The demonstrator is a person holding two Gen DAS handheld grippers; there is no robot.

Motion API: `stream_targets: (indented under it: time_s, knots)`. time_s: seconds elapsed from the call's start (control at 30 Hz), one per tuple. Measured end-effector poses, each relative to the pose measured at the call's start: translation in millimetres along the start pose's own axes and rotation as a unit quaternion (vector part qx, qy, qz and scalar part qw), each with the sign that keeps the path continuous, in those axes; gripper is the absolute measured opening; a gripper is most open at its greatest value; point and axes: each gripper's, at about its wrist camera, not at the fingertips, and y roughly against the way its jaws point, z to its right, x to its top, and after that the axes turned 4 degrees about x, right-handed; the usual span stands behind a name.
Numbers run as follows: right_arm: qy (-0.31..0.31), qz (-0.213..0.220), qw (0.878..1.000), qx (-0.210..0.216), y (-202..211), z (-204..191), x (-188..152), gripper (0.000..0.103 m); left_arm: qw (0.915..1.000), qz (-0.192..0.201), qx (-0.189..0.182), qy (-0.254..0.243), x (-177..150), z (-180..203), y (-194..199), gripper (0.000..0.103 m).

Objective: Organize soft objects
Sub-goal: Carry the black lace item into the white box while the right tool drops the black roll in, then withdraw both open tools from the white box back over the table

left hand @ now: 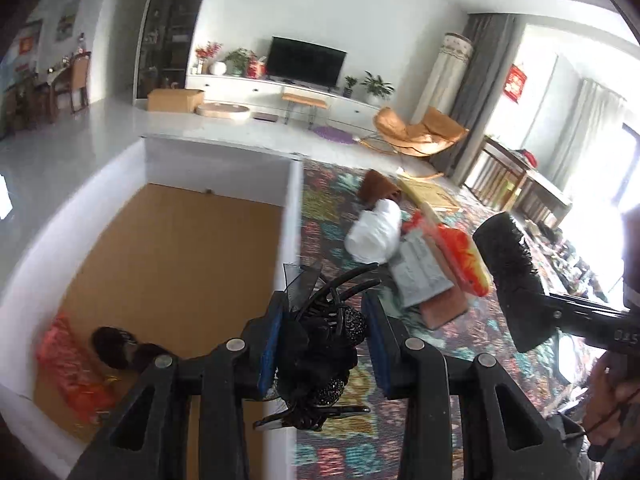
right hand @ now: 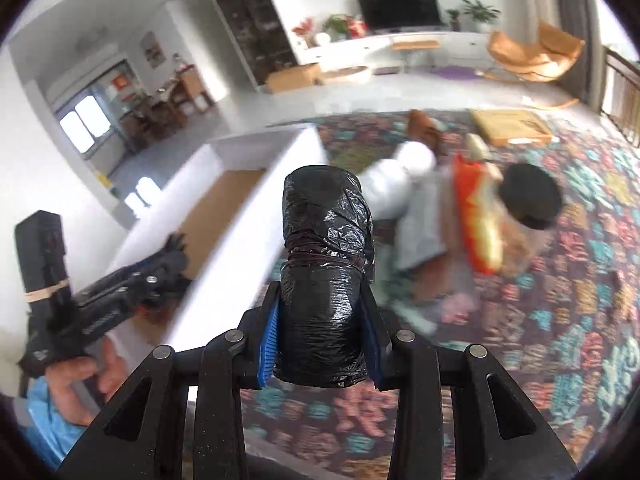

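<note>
My left gripper [left hand: 324,340] is shut on a black lace hair clip [left hand: 320,344] and holds it above the right wall of a white open box [left hand: 294,208]. In the box lie a red packet [left hand: 72,372] and a dark fuzzy item [left hand: 120,348]. My right gripper [right hand: 320,340] is shut on a black roll of plastic bags [right hand: 324,280], held upright over the carpet near the box [right hand: 248,240]. On the carpet lie a white bundle [left hand: 374,236], an orange packet [left hand: 464,260], a grey parcel [left hand: 420,272] and a brown soft item [left hand: 376,190].
A patterned carpet [right hand: 560,320] covers the floor. A black round lid on a jar [right hand: 530,196] and a yellow flat box [right hand: 512,126] lie further out. An orange lounge chair [left hand: 420,132] and TV cabinet [left hand: 304,92] stand at the back.
</note>
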Motion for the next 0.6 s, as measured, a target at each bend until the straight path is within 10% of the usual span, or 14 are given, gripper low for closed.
stream_targets:
  time_s: [0.13,0.27,0.4,0.6]
  knots:
    - [0.023,-0.033,0.994,0.104,-53.6,-78.8,12.5,0.041,0.9921,-0.011,0.122,0.026,-2.3,-67.8,10.3,0.039]
    - [0.016,-0.089,0.984,0.15,-105.5,-112.7,-1.9,0.064,0.9725,-0.044,0.218,0.07,-25.0,-117.4,-4.4,0.103]
    - [0.036,-0.065,0.994,0.078,-93.3,-85.0,-24.2,0.067,0.9709,-0.022,0.22,0.091,-36.2,-119.1,-1.8,0.103]
    - [0.065,-0.029,0.979,-0.193,-59.0,22.1,-80.8,0.069,0.9942,0.006,0.1,0.041,-25.4,-21.7,4.0,0.103]
